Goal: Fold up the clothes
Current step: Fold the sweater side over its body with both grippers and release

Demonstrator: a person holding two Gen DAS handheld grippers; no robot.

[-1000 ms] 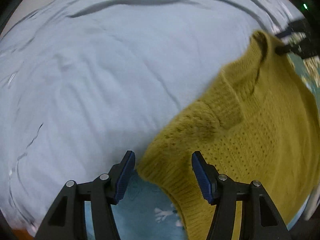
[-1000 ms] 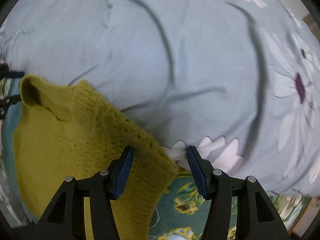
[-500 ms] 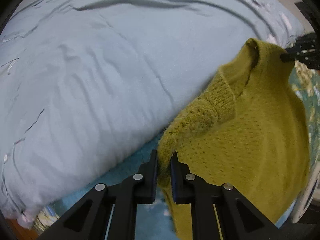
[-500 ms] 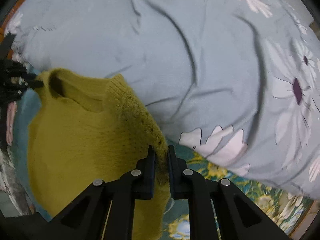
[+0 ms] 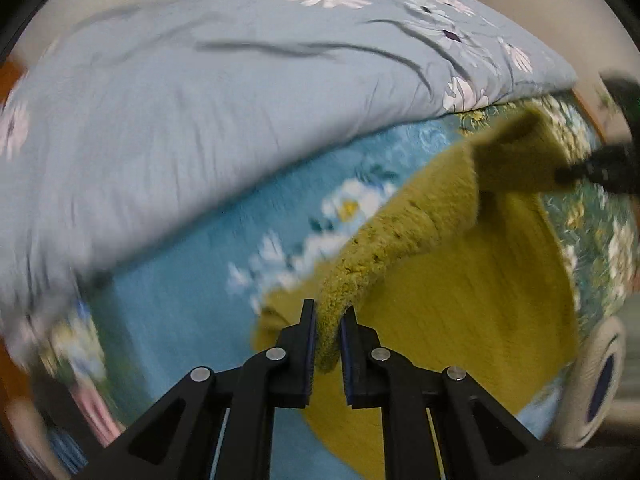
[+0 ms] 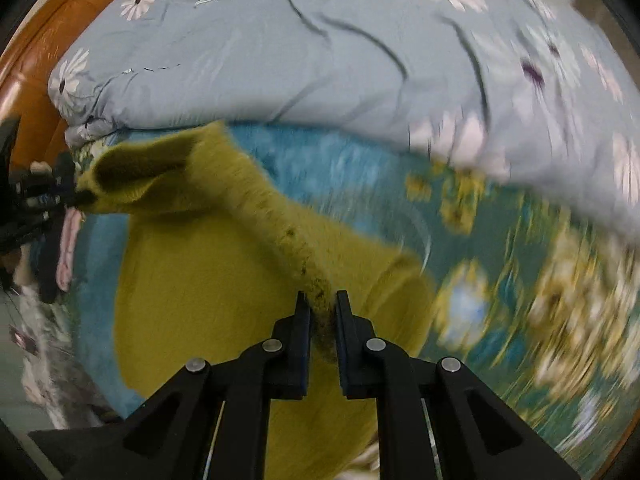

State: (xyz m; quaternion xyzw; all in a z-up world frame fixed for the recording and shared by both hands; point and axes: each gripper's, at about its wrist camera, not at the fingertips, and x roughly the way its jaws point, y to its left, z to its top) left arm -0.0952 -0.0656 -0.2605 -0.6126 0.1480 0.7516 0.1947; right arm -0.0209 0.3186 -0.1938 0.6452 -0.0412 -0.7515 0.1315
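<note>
Both grippers, L (image 5: 328, 324) & R (image 6: 320, 308), now clamped on sweater (image 5: 460, 312) shoulders, open 1 s ago; lifted off bedsheet (image 5: 192, 280), quilt (image 5: 200, 100) at 12. Ready to lay flat.

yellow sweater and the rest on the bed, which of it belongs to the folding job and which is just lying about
Part of the job:
- yellow knit sweater
- left gripper, shut on its shoulder
- right gripper, shut on the other shoulder

Just lying about:
- grey-blue floral duvet
- teal floral bedsheet
- wooden headboard
</note>
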